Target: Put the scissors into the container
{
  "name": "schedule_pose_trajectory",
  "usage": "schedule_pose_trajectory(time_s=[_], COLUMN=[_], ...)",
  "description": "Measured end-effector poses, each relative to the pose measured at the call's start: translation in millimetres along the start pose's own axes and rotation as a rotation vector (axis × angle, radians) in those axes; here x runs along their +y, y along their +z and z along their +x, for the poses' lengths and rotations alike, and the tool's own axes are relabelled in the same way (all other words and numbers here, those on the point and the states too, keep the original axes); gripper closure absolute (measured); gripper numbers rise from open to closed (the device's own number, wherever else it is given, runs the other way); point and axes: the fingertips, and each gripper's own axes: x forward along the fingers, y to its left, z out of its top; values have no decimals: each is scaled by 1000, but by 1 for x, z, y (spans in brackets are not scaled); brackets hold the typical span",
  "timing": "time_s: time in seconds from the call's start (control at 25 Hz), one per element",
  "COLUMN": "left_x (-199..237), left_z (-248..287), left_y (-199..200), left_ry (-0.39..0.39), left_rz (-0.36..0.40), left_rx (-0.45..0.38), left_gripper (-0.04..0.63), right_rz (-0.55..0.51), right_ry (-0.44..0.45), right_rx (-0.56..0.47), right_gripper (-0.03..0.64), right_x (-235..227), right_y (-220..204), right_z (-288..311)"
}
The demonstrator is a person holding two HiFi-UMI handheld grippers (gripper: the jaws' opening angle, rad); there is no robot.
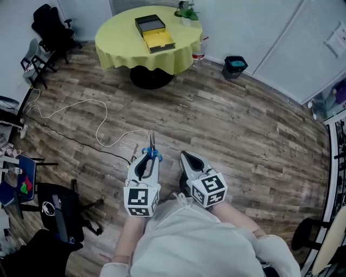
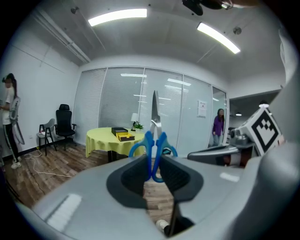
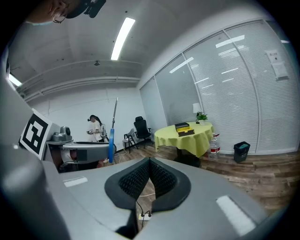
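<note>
Two grippers sit low in the centre of the head view, one per hand, and each carries one cube with square markers. The left gripper (image 1: 146,157) has its jaws clamped on one pair of scissors (image 1: 152,145). The pads press on the blue handles, and the metal blades project past the jaw tips toward the top of the frame. In the left gripper view the blades point straight up. The right gripper (image 1: 187,158), just beside the left, has its jaws brought together at the tips with nothing between them. Both grippers are above the wooden floor (image 1: 243,135), well apart from the table. One black swivel chair (image 1: 57,208) stands at lower left. One white cable (image 1: 100,116) loops across the floor at middle left. At upper centre stands one round table (image 1: 116,46) under a yellow cloth. On it lie one open container (image 1: 159,42) with a yellow lining, one black box (image 1: 150,24) just beside it, and one potted plant (image 1: 186,13) at the far edge. One water bottle (image 1: 199,52) and one black bin (image 1: 235,66) stand on the floor right of the table. Left of the table are two more chairs, one black office chair (image 2: 64,122) and one lighter chair (image 2: 47,131). Two people stand in the background: one person (image 2: 9,117) at the left edge of the left gripper view and one person in purple (image 2: 219,125) right of centre.
</note>
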Motion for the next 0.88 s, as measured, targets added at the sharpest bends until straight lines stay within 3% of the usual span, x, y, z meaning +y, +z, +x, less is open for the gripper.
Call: schedule_pose_trajectory(time_s=[0.52, 0.88], left_x=[27, 29], left_z=[193, 292], left_y=[63, 87], left_ry=[153, 211], left_rz=[-50, -79], left_rx=[40, 38], left_gripper=[511, 511], right_rz=[-2, 33], right_ry=[161, 185], right_rx=[40, 96], right_gripper=[618, 618], right_x=[-149, -234], right_y=[86, 100], right_z=[124, 173])
